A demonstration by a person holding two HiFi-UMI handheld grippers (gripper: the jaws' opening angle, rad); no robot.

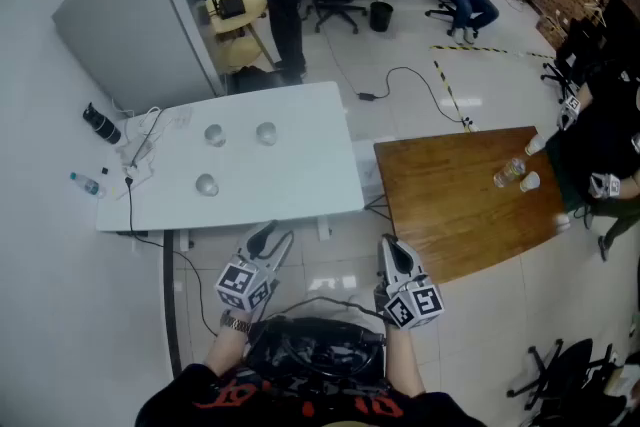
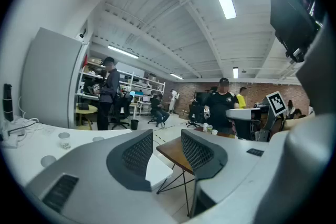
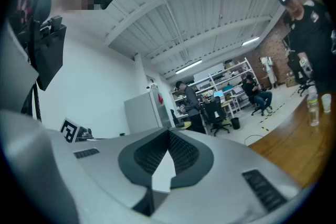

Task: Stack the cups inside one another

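Three clear cups stand apart on the white table [image 1: 300, 180]: one at the back left [image 1: 214, 134], one at the back right [image 1: 266, 132] and one nearer the front [image 1: 206, 184]. Both grippers hang short of the table's near edge, away from the cups. My left gripper [image 1: 275, 237] is open with nothing between its jaws; in the left gripper view [image 2: 167, 135] the cups [image 2: 64, 140] show small at the far left. My right gripper [image 1: 390, 246] is shut and empty, its jaws meeting at the tips [image 3: 169, 132].
A brown wooden table [image 1: 450, 205] stands to the right with a bottle [image 1: 508, 172] and a small cup [image 1: 530, 181], and a person [image 1: 600, 155] beside it. A grey cabinet [image 1: 130, 15] stands behind the white table. Cables [image 1: 140, 150] lie at its left end.
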